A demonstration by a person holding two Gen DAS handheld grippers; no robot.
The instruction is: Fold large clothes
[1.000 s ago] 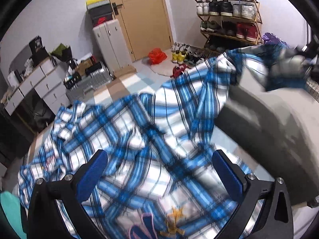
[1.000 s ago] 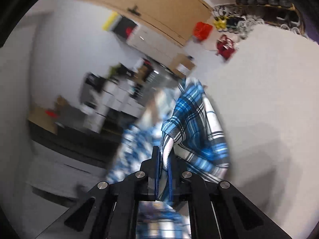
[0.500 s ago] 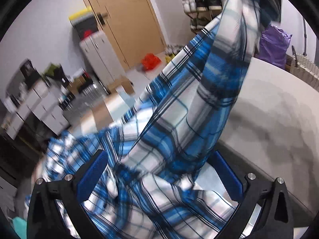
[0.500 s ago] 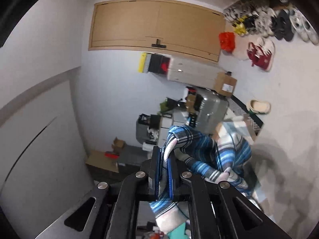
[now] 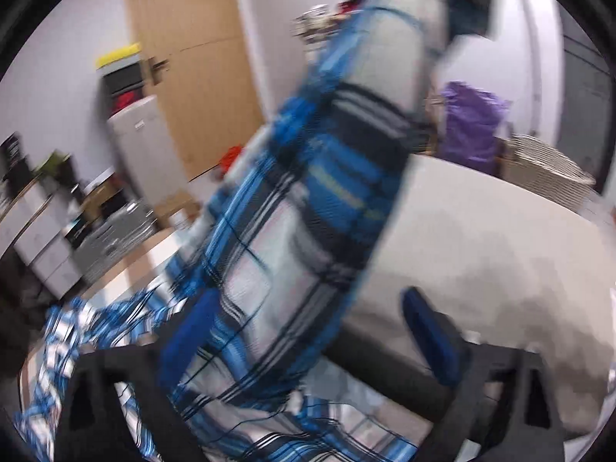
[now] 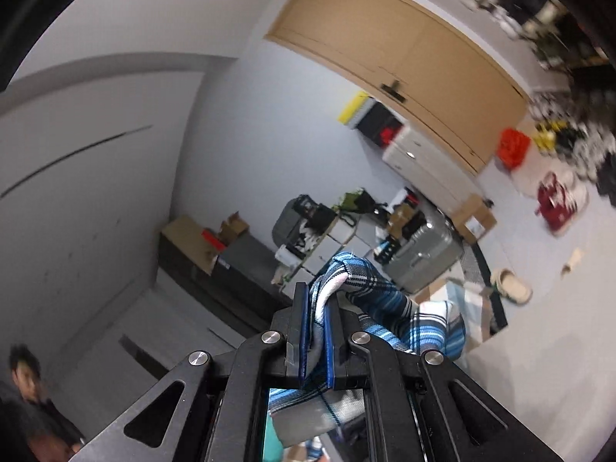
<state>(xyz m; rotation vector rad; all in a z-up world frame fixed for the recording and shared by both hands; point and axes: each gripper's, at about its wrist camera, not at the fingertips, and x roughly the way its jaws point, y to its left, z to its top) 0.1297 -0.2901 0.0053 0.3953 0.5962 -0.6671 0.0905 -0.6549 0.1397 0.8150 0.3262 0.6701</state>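
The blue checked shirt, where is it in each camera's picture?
Left wrist: the blue checked shirt hangs from the top right down through the middle, between the open left gripper fingers.
Right wrist: low in the centre, pinched in the right gripper.
Shared landmark: the wooden door.

Blue-white plaid shirt, hanging stretched (blurred), lower part crumpled
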